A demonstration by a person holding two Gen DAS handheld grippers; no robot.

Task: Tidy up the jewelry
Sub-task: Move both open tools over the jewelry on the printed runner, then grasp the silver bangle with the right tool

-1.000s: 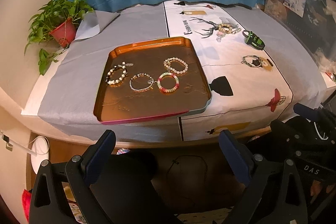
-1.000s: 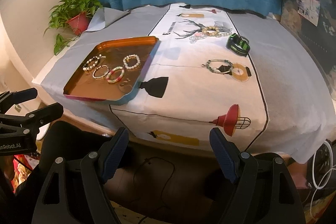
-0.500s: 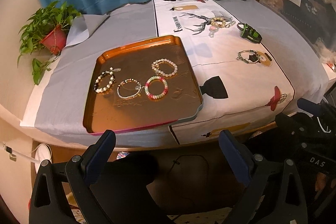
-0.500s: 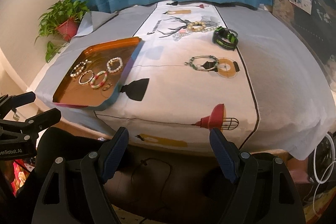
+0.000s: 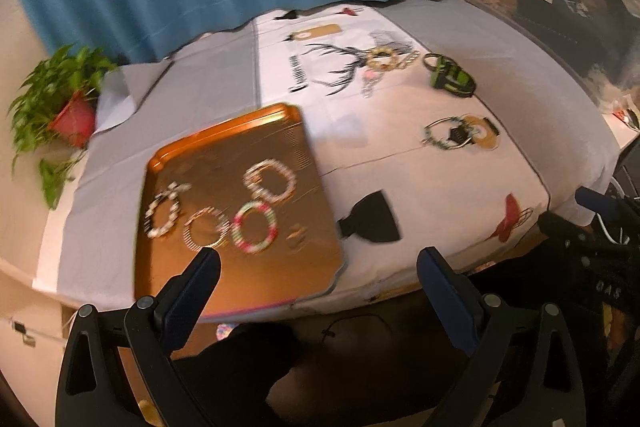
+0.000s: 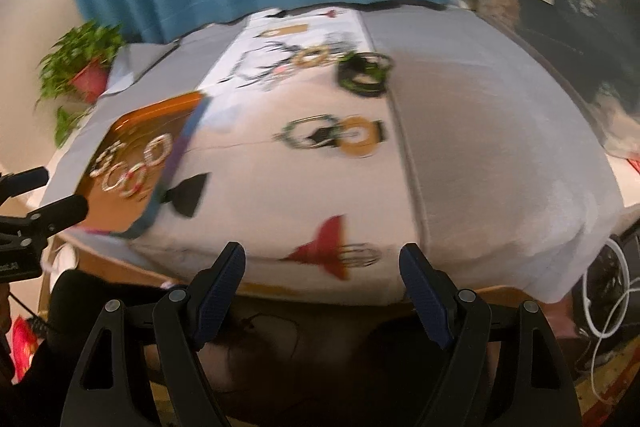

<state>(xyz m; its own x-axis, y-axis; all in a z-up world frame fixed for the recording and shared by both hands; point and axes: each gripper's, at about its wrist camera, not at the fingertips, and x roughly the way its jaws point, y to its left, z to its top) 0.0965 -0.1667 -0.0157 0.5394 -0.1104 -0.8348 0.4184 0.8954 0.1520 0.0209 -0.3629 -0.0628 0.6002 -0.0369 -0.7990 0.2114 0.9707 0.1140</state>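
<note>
On the glossy orange metal tray [image 5: 224, 279], four round beaded bracelets [image 5: 254, 229] lie flat; more jewelry [image 5: 452, 133] rests on the printed cloth [image 5: 440, 195] covering the worktop. Both the left claw [image 5: 318, 267] and the right claw [image 6: 322, 261] gape wide, empty.

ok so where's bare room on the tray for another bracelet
Free: the orange metal tray's far end and its near strip below the pink-green beaded bracelet. Crowded: its middle, where four bracelets sit.
</note>
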